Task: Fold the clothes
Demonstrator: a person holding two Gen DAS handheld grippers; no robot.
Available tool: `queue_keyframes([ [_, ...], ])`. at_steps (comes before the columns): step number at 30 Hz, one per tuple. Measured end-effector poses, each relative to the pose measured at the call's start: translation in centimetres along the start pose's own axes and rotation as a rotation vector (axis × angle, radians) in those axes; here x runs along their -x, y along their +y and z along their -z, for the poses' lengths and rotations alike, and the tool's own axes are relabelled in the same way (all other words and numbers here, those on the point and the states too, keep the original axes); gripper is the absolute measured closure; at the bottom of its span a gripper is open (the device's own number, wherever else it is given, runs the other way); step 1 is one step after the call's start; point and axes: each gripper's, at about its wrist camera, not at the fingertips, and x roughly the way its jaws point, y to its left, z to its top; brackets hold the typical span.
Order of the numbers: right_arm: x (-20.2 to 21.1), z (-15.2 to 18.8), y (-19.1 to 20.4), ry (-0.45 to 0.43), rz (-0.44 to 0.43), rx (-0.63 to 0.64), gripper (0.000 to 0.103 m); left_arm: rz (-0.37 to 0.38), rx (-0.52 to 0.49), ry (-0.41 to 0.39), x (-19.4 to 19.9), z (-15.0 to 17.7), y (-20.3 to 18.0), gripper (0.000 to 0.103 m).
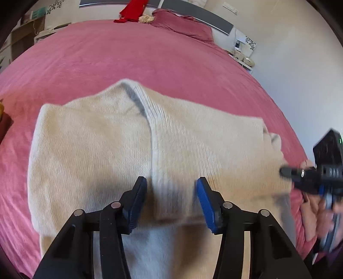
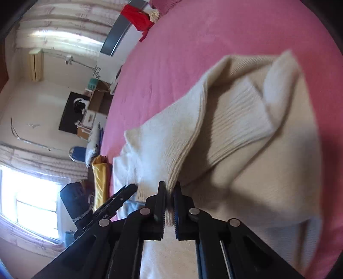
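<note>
While sweater (image 1: 96, 139) lies under parted left claw (image 1: 171, 193) | right claw (image 2: 170, 201) pinches its edge

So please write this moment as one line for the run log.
scene: cream sweater on pink bed | left tool: open above sweater | right tool: shut on sweater edge | fold: not finished

No text, label, brand or number can be read anywhere here.

Cream ribbed sweater (image 1: 96, 139) on pink bedspread (image 1: 128, 53); red garment (image 1: 133, 10), perhaps.
</note>
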Motion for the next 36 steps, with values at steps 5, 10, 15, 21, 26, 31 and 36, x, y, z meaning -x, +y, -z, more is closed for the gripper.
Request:
queue_keyframes([
  [5,-1.8,0.7,-4.1,0.103,0.164,-0.012,0.094,-0.007,0.007,-0.006,0.4,0.9,0.3,0.054],
  [10,1.2,1.6,-2.6,-0.039,0.247,-0.053,0.079,0.007,0.004,0.018,1.4,1.6,0.5,0.054],
  [15,2.2,0.9,4.2,-0.264,0.236,0.148,0.076,0.076,0.09,0.003,2.9,4.2,1.2,0.054],
  [21,-9.1,-2.6,11.2,-0.132,0.269,0.375,0.076,0.125,0.298,-0.07,5.8,7.1,3.2,0.054],
  [26,-15.6,1.5,13.4,-0.023,0.498,0.779,0.075,0.094,0.368,-0.079,8.1,10.2,6.4,0.053],
  [31,-8.8,6.3,15.4,-0.132,0.475,0.994,0.077,0.068,0.346,-0.056,10.2,12.6,8.2,0.053],
  [36,2.8,9.5,6.4,-0.072,0.266,0.504,0.074,0.046,0.282,-0.022,12.5,15.0,8.9,0.046],
])
